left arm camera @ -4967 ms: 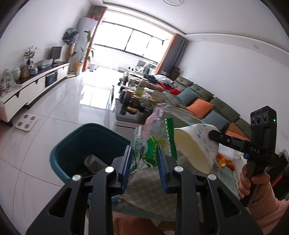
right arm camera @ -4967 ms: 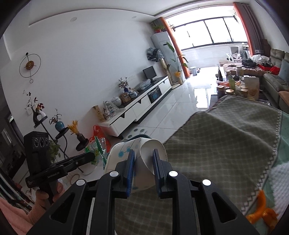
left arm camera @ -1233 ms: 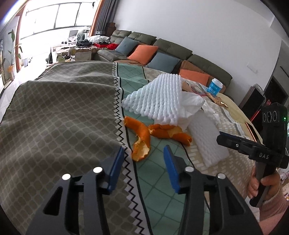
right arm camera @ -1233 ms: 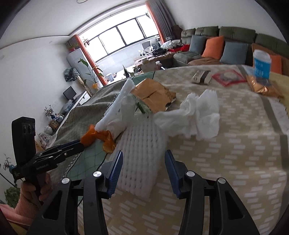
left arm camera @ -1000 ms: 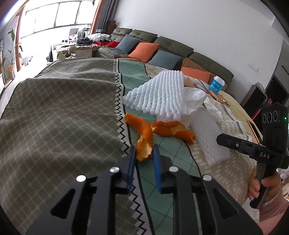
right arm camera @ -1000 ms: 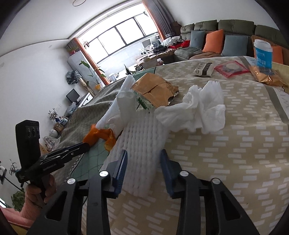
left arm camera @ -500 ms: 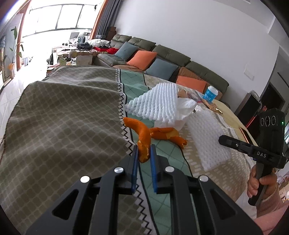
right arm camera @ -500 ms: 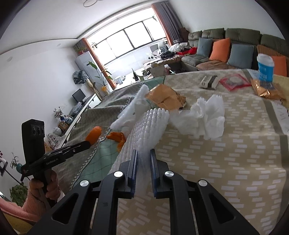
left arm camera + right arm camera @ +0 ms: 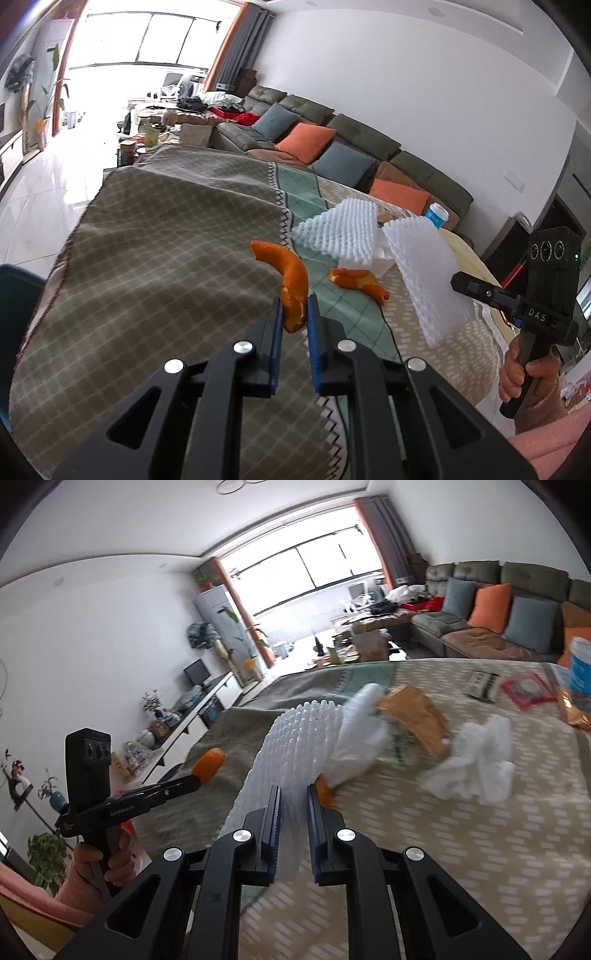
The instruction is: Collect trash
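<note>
We see our left gripper pinching the lower end of a curled orange peel, which rises from between the blue pads above the tablecloth. Our right gripper is clamped on a white foam net that stands upright between its jaws, above the table.
</note>
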Demonstrator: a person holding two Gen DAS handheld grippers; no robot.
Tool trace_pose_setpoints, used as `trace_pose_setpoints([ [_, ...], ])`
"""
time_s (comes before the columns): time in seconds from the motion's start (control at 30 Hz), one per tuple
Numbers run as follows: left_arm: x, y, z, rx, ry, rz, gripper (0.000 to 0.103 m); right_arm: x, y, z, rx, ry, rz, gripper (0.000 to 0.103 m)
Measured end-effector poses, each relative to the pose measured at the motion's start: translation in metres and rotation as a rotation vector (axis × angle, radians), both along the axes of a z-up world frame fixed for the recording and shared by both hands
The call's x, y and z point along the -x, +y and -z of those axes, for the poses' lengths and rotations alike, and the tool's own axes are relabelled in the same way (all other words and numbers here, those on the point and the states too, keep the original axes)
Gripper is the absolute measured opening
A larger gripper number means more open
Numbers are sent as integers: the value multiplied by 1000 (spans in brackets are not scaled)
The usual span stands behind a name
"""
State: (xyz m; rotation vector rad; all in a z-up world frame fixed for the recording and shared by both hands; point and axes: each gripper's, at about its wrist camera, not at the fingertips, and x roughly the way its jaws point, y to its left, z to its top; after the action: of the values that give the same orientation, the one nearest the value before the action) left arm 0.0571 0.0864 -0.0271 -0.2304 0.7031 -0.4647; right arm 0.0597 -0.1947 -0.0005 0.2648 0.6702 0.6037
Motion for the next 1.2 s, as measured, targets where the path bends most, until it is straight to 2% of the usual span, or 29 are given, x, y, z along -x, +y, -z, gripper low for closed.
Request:
trace_pose_setpoints([
  [0.5,34,56,-7,6,-24,-136,14,-27,79,2,-7,0,-207,14],
  [1.2,71,137,-14,3,-53,-376,14,-45,174,-2,-2,-7,-418,14],
])
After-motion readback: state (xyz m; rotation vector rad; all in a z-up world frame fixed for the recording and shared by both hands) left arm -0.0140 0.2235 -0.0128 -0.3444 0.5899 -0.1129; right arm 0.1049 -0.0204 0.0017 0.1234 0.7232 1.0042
